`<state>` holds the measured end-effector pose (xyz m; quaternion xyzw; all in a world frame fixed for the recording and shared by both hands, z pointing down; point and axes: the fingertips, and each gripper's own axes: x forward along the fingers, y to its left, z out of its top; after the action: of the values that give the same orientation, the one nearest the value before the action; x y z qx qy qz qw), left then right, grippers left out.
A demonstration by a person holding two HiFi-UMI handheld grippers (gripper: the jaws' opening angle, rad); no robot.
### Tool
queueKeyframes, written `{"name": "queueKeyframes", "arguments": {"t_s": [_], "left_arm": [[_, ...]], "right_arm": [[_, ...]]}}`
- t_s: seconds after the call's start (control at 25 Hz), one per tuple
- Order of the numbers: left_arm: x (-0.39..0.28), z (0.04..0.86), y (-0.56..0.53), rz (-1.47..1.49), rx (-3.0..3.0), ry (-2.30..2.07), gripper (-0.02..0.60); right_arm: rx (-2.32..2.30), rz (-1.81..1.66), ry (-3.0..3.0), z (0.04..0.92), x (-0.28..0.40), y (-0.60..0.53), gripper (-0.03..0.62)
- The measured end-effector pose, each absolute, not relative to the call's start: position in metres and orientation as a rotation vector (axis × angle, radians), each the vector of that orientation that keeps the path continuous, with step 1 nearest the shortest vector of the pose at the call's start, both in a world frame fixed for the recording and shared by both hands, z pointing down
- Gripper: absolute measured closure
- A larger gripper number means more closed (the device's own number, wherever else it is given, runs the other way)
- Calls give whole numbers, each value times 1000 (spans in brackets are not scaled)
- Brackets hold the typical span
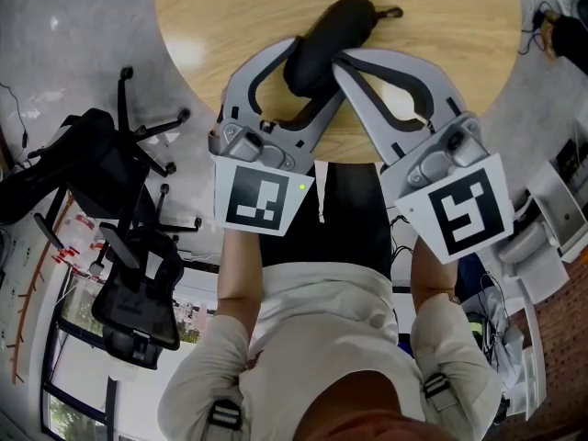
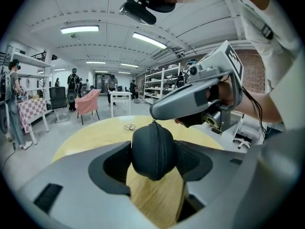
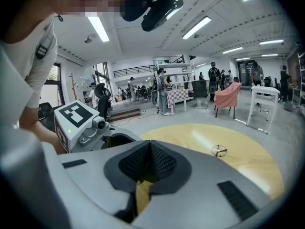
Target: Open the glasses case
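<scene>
Progress: black zipped fabric glasses case (image 1: 333, 28) is showing no gap; the unzipping is still waiting.
Left gripper (image 2: 153, 162): spread wide, clamping the case's near end.
Right gripper (image 3: 150, 159): jaws pressing together at the case's top seam; zip pull hidden.
Room: round pale wooden table (image 1: 441, 35) is lying open beyond, small wire ring (image 2: 129, 127) well apart.

The left gripper (image 1: 310, 70) and right gripper (image 1: 339, 60) are pale grey shells with two curved arms. Black ribbed pads (image 3: 164, 165) line each claw. Behind each claw sits a white cube (image 1: 260, 198) with black squares. The person wears a cream short-sleeved shirt (image 1: 312, 338) with buckled shoulder straps (image 1: 439, 391).
</scene>
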<state>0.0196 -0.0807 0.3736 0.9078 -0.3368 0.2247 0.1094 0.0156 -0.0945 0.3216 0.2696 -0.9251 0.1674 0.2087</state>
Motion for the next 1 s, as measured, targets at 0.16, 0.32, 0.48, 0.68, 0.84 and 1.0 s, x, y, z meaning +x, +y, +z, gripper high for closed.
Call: {"name": "queueKeyframes", "arguments": {"t_s": [0.16,0.32,0.48,0.68,0.84,1.0], "left_arm": [[18,376,-79,670,2665,-985,295],[17,377,-77,669,2663,-984,295],[17,377,-76,668,2658,-985,295],[14,378,-73,673,2652,-987,295],[13,381,-72,677,2649,-986,295],[12,383,-72,682,2645,-986,295]], "right_arm": [[759,477,-2570,325,17,-97,574],[760,478,-2567,327,17,-99,574],[762,480,-2567,329,18,-101,574],[763,484,-2563,332,18,-102,574],[770,489,-2563,335,19,-103,574],[776,492,-2562,338,19,-107,574]]}}
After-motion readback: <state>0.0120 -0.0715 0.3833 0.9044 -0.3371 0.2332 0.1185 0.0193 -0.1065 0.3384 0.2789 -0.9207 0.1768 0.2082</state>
